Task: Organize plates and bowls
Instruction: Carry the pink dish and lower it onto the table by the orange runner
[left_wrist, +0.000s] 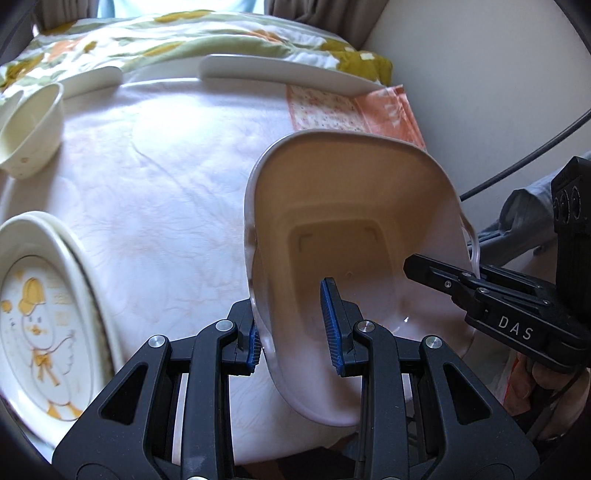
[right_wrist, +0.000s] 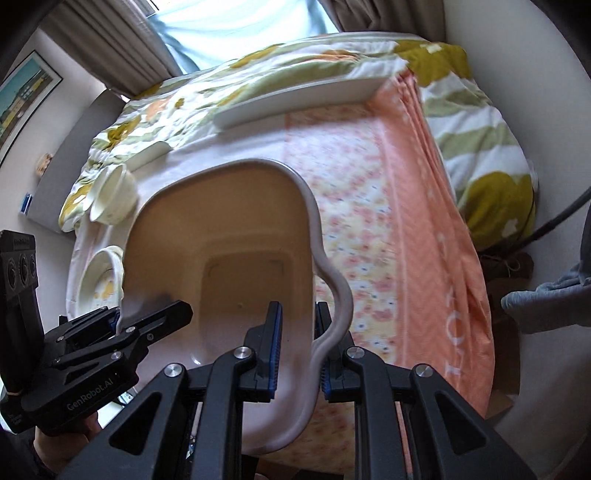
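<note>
Square-bodied beige plastic tub (left_wrist: 354, 221) with a wavy rim, held tilted above the bed's pale quilted cover (left_wrist: 166, 177), its open side turned toward both cameras. Left gripper (left_wrist: 295, 332) clamped on the tub's left wall, one blue-padded finger inside and one outside; right gripper (right_wrist: 297, 350) clamped likewise on the opposite wall at the rim's wavy lobe. Left of the tub, a stack of cream plates (left_wrist: 40, 310), the top one printed with a cartoon duck in a yellow cap. Beyond the tub and to its left, a small cream bowl (left_wrist: 31, 129) lying tipped. Past the tub, far across the cover, a long white rectangular plate (left_wrist: 280, 72) and a smaller white dish (left_wrist: 92, 79), both against a floral duvet (left_wrist: 184, 33). Right of the tub, an orange patterned cloth (right_wrist: 406, 229).
</note>
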